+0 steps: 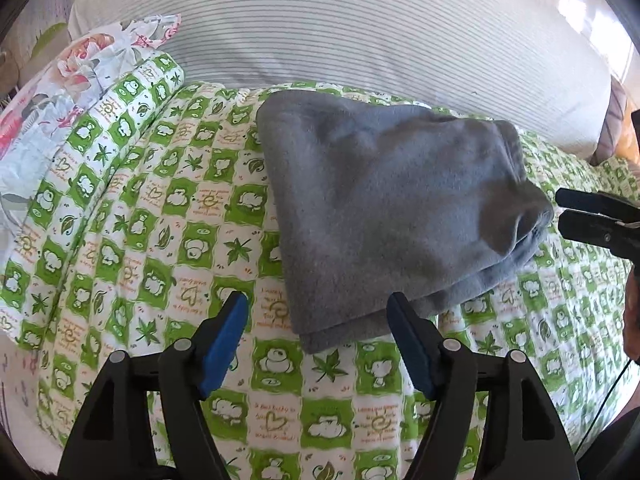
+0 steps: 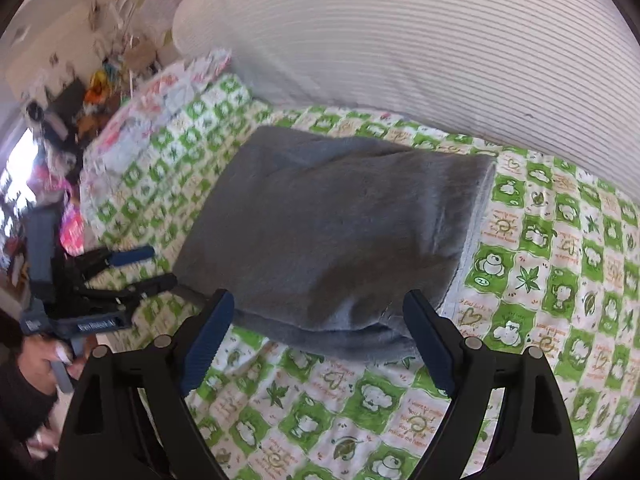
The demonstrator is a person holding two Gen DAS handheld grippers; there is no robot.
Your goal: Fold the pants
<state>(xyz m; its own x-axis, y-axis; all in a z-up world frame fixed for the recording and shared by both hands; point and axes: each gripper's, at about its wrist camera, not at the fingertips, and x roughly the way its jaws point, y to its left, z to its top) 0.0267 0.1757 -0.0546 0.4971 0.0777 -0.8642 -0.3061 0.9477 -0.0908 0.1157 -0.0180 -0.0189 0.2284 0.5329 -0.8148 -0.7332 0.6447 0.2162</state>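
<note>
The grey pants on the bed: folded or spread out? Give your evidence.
Folded. The grey pants lie as a compact block with stacked layers at the near edge, on the green quilt.

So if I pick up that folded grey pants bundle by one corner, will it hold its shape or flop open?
The grey pants look like soft fleece, so they would likely sag and unfold from one corner. The layers at the near edge sit loose, so they may slide apart. Pushed across the green quilt, the fabric would probably bunch up instead of gliding.
</note>
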